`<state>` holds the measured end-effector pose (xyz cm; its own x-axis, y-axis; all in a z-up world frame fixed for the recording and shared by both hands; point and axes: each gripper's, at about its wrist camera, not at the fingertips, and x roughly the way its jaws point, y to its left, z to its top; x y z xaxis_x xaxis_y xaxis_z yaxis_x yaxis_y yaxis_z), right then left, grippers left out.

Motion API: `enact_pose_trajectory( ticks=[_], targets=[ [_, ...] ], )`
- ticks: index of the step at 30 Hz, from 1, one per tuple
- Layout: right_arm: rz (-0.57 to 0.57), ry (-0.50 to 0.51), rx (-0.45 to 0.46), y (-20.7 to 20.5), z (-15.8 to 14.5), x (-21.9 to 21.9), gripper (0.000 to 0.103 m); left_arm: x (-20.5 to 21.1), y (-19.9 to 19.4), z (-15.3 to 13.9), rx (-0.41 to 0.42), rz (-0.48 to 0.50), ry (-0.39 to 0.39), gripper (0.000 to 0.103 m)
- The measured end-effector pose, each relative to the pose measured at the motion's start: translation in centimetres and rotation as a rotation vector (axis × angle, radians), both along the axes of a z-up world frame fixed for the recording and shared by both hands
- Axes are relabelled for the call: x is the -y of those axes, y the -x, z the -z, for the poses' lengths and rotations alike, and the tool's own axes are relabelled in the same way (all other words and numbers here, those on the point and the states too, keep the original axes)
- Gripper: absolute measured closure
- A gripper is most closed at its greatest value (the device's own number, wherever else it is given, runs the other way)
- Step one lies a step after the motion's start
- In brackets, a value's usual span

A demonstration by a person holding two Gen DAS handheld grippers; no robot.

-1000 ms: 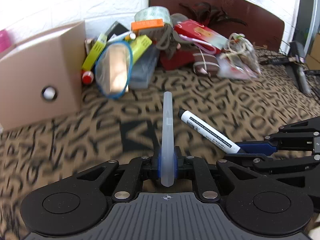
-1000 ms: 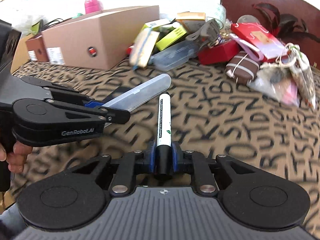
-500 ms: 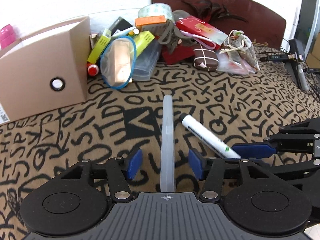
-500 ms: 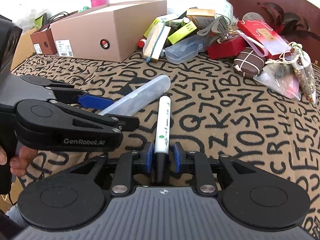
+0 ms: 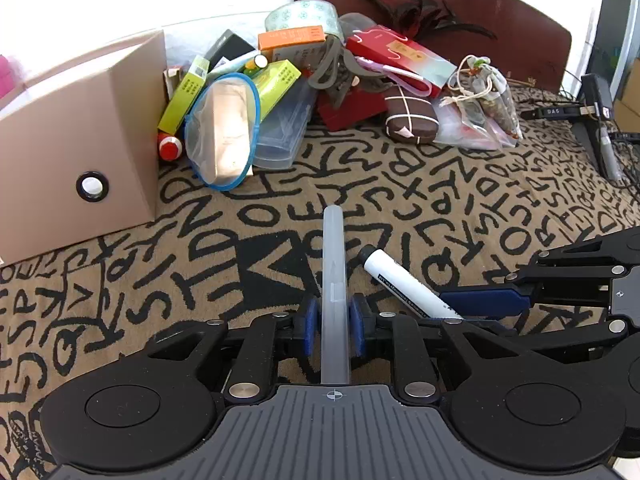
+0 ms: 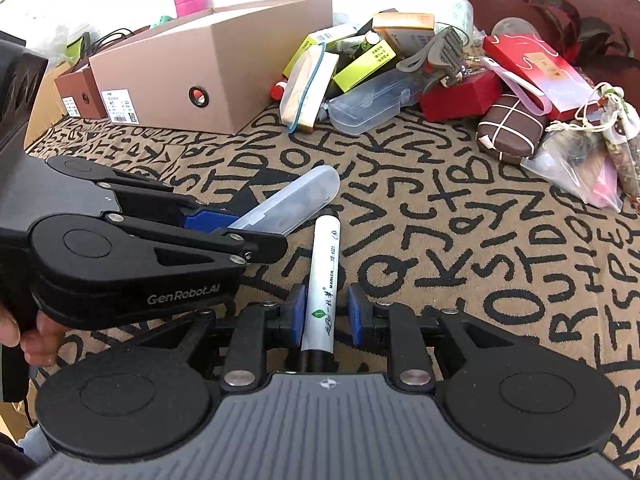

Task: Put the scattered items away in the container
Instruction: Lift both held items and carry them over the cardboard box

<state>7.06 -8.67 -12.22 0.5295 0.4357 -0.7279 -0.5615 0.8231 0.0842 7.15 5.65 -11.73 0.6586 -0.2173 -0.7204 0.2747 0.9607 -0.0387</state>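
My left gripper has its blue pads closed against a translucent plastic case that lies on the letter-print cloth and points away from me. The case also shows in the right wrist view. My right gripper is open, with a gap on each side of a white marker with a black cap lying on the cloth between its pads. The marker lies just right of the case in the left wrist view, with the right gripper's blue finger beside it.
A tan cardboard box stands at the far left. A heap of boxes, a tape roll, a clear case, a red box and bags lies along the back. A tripod leg is at the far right.
My left gripper opened around the plastic case and has now closed on it again. My right gripper has opened off the marker, which now lies on the cloth.
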Motion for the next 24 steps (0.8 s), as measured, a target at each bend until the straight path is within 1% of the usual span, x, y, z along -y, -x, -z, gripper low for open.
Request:
enact_pose_trajectory(
  ticks=[2,3,4,5,7,9,10,12,15,18,22,24],
  targets=[
    [-0.004,0.005,-0.005,0.0,0.0,-0.1,0.076,0.0,0.1,0.0,0.001,0.001,-0.004,0.088],
    [-0.004,0.007,-0.009,-0.1,0.0,-0.1,0.077,0.1,0.1,0.0,0.001,0.0,-0.003,0.088],
    [-0.004,0.01,-0.011,-0.1,0.0,-0.1,0.077,0.1,0.1,0.0,0.003,-0.002,0.0,0.086],
    [-0.003,0.012,-0.013,-0.1,0.0,-0.2,0.077,0.1,0.1,0.0,0.004,-0.007,0.004,0.082],
    [-0.003,0.02,-0.012,-0.1,0.0,-0.3,0.077,0.1,0.2,0.1,0.007,-0.013,0.006,0.081],
    [-0.009,0.026,-0.007,0.0,0.1,-0.4,0.078,0.2,0.3,0.1,0.011,-0.014,-0.003,0.088],
    [-0.007,0.025,-0.005,0.0,0.1,-0.4,0.082,0.2,0.3,0.1,0.011,-0.014,-0.007,0.095],
    [0.003,0.018,-0.006,0.1,0.1,-0.3,0.086,-0.1,0.5,0.1,0.008,-0.017,0.006,0.097],
    [0.016,-0.035,-0.041,0.3,-0.4,0.0,0.086,-0.9,1.3,-0.2,0.0,-0.028,0.045,0.096],
    [0.008,-0.09,-0.078,0.7,-1.0,0.1,0.086,-1.5,2.5,-0.7,0.005,-0.04,0.059,0.096],
    [-0.019,-0.124,-0.074,1.3,-2.6,-0.7,0.086,-3.2,3.6,-2.5,0.037,-0.074,0.102,0.096],
    [-0.04,-0.142,-0.062,1.4,-3.9,-1.3,0.086,-4.1,4.0,-3.9,0.074,-0.093,0.115,0.096]
  ],
)
